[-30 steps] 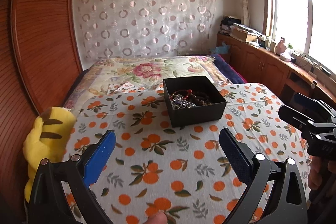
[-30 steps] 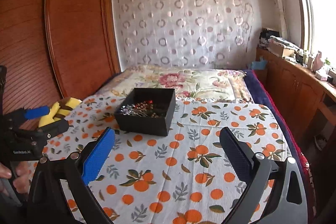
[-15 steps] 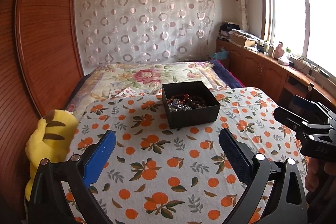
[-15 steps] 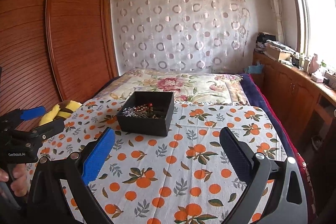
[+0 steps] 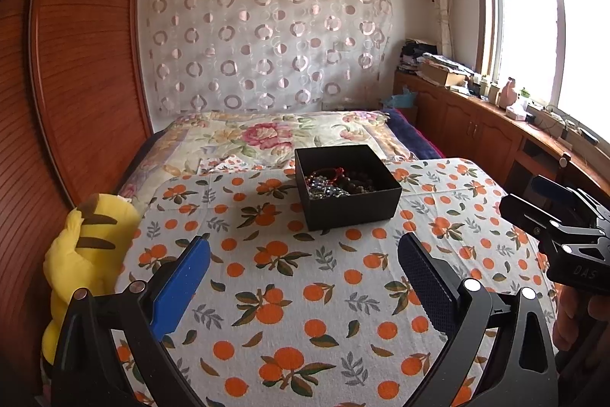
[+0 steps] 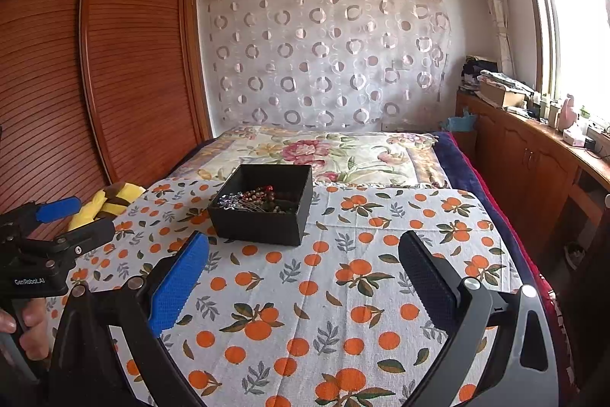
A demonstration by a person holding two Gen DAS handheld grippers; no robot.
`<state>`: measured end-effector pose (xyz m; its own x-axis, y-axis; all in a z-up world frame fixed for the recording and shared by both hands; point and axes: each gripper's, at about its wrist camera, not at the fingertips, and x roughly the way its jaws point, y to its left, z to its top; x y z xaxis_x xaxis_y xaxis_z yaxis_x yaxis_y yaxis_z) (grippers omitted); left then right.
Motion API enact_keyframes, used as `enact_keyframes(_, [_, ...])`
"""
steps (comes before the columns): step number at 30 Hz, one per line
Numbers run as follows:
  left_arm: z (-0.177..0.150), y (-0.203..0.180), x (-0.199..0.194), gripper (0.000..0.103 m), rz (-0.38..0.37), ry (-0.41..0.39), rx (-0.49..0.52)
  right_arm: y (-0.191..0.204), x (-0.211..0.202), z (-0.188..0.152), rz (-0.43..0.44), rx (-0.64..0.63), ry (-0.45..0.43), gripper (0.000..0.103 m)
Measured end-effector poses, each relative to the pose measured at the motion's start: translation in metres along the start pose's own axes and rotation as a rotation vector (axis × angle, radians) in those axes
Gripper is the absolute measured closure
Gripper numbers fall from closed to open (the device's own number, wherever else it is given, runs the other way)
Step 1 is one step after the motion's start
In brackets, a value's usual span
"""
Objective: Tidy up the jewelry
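A black square box (image 5: 347, 189) (image 6: 263, 206) stands on a table covered by an orange-print cloth (image 5: 289, 277) (image 6: 324, 292). Inside lies a tangle of jewelry (image 5: 335, 182) (image 6: 253, 201): red and dark beads and silvery pieces. My left gripper (image 5: 305, 266) is open and empty, held back from the box over the cloth. My right gripper (image 6: 305, 266) is also open and empty, to the right of the box. Each gripper shows at the edge of the other's view: the right gripper (image 5: 564, 216) and the left gripper (image 6: 57, 227).
A yellow plush toy (image 5: 85, 254) (image 6: 108, 199) sits at the table's left edge by a wooden wardrobe (image 6: 95, 82). A bed with a floral quilt (image 5: 267, 136) lies behind the table. Wooden cabinets (image 6: 533, 159) run under the window on the right. A hand (image 6: 26, 327) grips the left handle.
Both grippers have drawn back and risen from the table, so the box looks smaller and farther. Both stay open and empty.
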<state>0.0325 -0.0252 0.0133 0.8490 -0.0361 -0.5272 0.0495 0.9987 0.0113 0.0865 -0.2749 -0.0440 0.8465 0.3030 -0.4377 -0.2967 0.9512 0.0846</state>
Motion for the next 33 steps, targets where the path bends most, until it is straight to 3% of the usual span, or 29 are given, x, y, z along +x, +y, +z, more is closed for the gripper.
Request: enact_keyframes(33, [-0.0013,0.0016,0.0003,0.008,-0.004,-0.001,-0.001,-0.0014,0.0002,-0.0016,-0.001,0.003,0.002,0.003])
